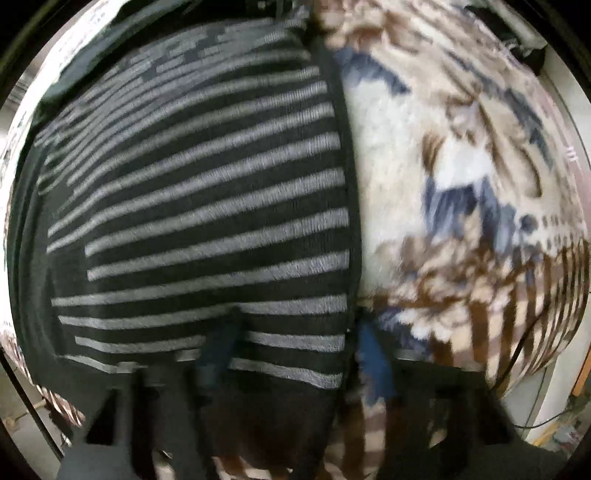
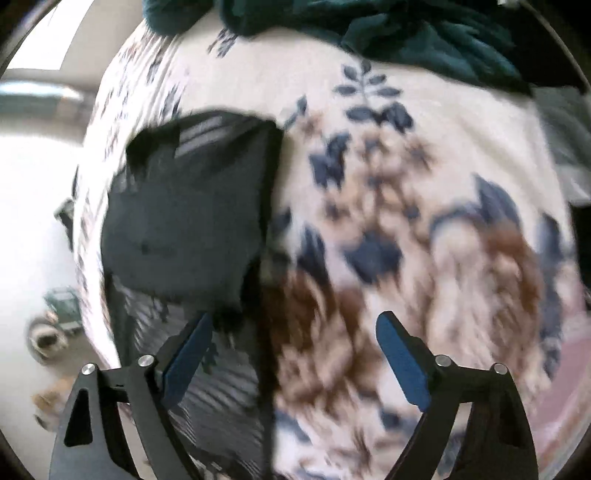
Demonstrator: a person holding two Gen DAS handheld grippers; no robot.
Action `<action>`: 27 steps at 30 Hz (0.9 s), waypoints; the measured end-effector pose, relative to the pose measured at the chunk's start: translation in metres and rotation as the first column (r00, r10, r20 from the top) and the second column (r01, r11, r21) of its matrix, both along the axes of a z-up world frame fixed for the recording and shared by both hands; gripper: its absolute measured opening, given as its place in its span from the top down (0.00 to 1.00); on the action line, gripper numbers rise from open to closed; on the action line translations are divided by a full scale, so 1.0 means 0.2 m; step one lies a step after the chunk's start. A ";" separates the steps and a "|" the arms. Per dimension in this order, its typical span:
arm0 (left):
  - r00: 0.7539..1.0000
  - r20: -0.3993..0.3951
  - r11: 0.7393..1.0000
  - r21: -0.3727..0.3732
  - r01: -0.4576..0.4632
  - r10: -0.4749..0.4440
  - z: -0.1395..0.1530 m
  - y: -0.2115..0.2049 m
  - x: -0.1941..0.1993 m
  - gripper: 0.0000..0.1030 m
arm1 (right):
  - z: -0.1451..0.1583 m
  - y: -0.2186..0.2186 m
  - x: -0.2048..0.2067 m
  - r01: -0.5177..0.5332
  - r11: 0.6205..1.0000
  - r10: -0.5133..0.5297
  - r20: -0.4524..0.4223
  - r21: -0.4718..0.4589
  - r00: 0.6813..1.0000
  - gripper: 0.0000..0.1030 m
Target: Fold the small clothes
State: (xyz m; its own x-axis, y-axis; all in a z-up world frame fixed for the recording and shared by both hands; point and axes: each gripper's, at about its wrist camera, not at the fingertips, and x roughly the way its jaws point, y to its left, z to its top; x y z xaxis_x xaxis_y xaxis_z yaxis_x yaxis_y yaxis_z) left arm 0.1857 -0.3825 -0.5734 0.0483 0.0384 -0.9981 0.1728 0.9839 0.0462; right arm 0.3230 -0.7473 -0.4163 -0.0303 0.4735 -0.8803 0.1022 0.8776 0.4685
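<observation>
A small black garment with grey stripes (image 1: 199, 206) lies flat on a floral blanket (image 1: 461, 177) and fills the left wrist view. My left gripper (image 1: 295, 354) hovers low over its near right edge, its blue pads (image 1: 373, 358) spread apart, one over the cloth and one over the blanket. In the right wrist view the same garment (image 2: 184, 221) lies at the left, partly folded over with a plain dark side up. My right gripper (image 2: 295, 354) is open and empty just beside its near edge, above the blanket (image 2: 424, 203).
A dark teal cloth (image 2: 388, 33) is heaped at the far edge of the blanket. The bed's edge drops to a pale floor (image 2: 33, 206) at the left, where small items lie. A cable (image 1: 532, 339) hangs at the right.
</observation>
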 end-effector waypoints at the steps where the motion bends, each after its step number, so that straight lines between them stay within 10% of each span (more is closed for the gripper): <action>1: 1.000 0.024 1.000 0.004 -0.006 0.006 0.02 0.01 0.01 0.95 | -0.05 0.00 0.07 0.015 1.000 -0.015 0.001 0.027 1.000 0.15; 7: 0.994 0.063 0.995 -0.053 -0.085 0.088 0.14 0.12 0.04 0.96 | -0.32 0.11 0.41 0.054 0.990 -0.046 -0.063 0.133 0.997 0.21; 9: 0.990 0.069 0.991 -0.071 -0.115 0.120 0.20 0.15 0.05 0.96 | -0.40 0.16 0.48 0.078 0.985 -0.065 -0.088 0.155 0.994 0.38; 11: 0.986 0.079 0.987 -0.084 -0.138 0.145 0.26 0.20 0.05 0.96 | -0.42 0.21 0.53 0.069 0.989 -0.059 -0.082 0.129 0.995 0.91; 20: 0.936 0.130 0.939 -0.153 -0.306 0.327 0.62 0.63 0.05 0.96 | -0.04 0.44 0.62 -0.055 0.997 0.054 0.016 0.057 0.998 0.94; 27: 0.848 0.158 0.860 -0.175 -0.480 0.505 0.74 1.08 0.01 0.96 | 0.31 0.86 0.69 -0.205 0.978 0.200 0.083 0.045 0.976 0.94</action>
